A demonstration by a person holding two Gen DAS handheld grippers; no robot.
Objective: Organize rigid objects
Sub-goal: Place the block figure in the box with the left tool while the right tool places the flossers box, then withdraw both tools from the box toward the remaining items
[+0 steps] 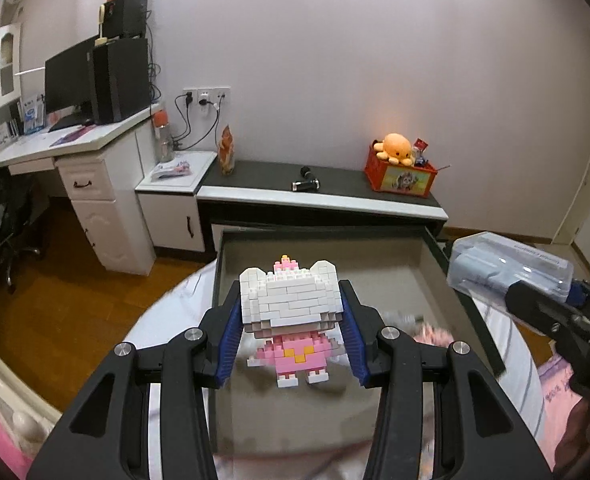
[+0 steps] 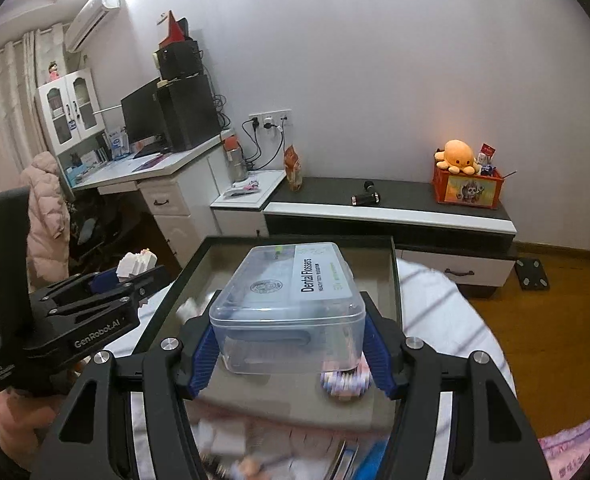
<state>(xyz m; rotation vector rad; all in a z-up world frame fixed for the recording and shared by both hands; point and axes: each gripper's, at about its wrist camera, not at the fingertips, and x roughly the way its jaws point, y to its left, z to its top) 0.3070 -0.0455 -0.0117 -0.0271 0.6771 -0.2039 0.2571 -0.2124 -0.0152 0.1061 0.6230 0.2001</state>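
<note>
My left gripper (image 1: 291, 334) is shut on a white and pink brick-built cat figure (image 1: 291, 300), with the blue pads (image 1: 231, 332) pressing on both sides of its head. The figure hangs above a dark-rimmed tray (image 1: 335, 236) with a grey floor. My right gripper (image 2: 291, 344) is shut on a clear plastic box labelled Dental Flossers (image 2: 291, 292), also above the tray (image 2: 295, 239). In the left wrist view that box (image 1: 507, 264) shows at the right edge. In the right wrist view the left gripper (image 2: 135, 276) with the figure (image 2: 135, 262) shows at the left.
A small blurred pink and white object (image 2: 345, 380) lies in the tray's near right part. The tray rests on white striped bedding (image 2: 447, 304). Behind stand a low black-topped cabinet (image 1: 319, 196) with an orange crate (image 1: 401, 176), and a white desk (image 1: 95, 148).
</note>
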